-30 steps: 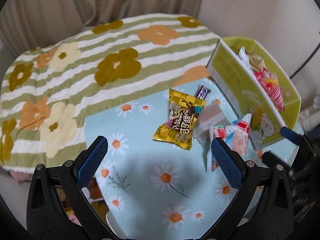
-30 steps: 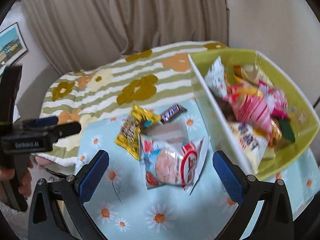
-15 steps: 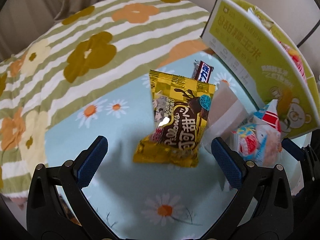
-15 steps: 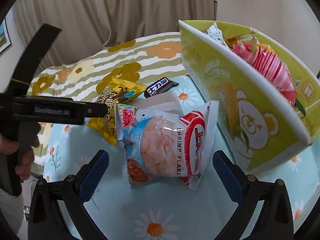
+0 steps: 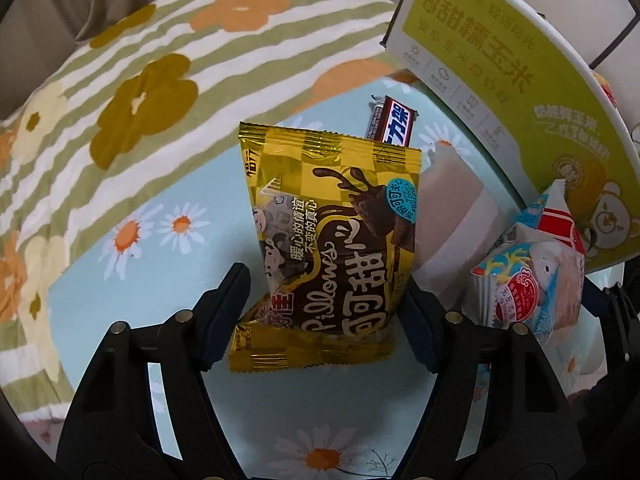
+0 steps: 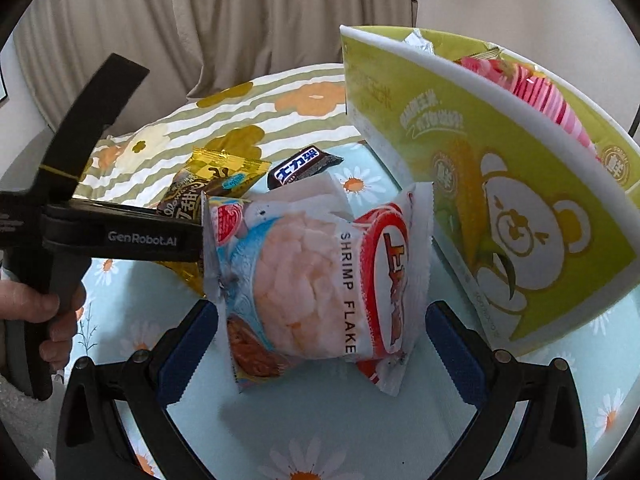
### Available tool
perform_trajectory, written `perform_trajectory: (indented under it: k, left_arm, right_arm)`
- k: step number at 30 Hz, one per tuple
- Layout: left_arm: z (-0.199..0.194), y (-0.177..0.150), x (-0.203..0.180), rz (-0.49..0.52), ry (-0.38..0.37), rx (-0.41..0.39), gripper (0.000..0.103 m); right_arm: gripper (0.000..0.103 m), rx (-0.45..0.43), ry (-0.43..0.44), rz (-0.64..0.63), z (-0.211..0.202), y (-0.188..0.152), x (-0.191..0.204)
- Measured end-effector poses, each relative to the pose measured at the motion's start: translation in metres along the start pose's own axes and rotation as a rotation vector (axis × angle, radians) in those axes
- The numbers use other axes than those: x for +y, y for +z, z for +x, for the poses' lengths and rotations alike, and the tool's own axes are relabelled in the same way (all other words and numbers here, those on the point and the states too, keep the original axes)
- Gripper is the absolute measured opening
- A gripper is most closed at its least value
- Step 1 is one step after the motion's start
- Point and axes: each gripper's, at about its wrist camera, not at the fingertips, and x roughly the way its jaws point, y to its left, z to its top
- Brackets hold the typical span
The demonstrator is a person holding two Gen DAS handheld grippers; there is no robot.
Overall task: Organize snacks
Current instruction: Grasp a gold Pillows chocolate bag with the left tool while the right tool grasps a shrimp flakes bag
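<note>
A light-blue daisy-print cloth covers the work surface, with a green-striped floral blanket behind it. The left gripper is narrowed around the lower part of a yellow cocoa Pillows packet, both blue pads against the packet's sides. The right gripper is opened wider, its pads just beside the two edges of a shrimp flakes bag; contact cannot be confirmed. A Snickers bar lies beyond the yellow packet. A green cardboard box holding snacks stands just right of the shrimp flakes bag.
</note>
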Motion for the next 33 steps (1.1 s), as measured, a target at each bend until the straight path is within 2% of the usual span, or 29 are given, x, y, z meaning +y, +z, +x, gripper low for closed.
perform_trajectory:
  k: [6, 24, 25, 28, 29, 33]
  left_arm:
    - [-0.005, 0.001, -0.002, -0.006, -0.006, -0.007, 0.051]
    - [-0.028, -0.016, 0.015, -0.091, -0.004, -0.038, 0.049]
    - [-0.028, -0.017, 0.016, -0.097, -0.006, -0.037, 0.049]
    - [-0.030, -0.021, 0.017, -0.111, -0.006, -0.037, 0.049]
    - [-0.031, -0.023, 0.017, -0.114, -0.005, -0.038, 0.049]
    - [-0.037, -0.027, 0.015, -0.122, -0.005, -0.043, 0.049]
  right_arm:
    - [0.103, 0.022, 0.000, -0.031, 0.007, 0.006, 0.004]
    - [0.103, 0.038, -0.010, -0.084, 0.017, 0.012, 0.008]
    - [0.102, 0.037, -0.005, -0.079, 0.017, 0.012, 0.007]
    - [0.089, 0.022, -0.011, -0.082, 0.012, 0.011, 0.008]
    - [0.082, 0.017, -0.010, -0.083, 0.011, 0.011, 0.007]
    - [0.076, 0.011, 0.007, -0.084, 0.006, 0.012, 0.005]
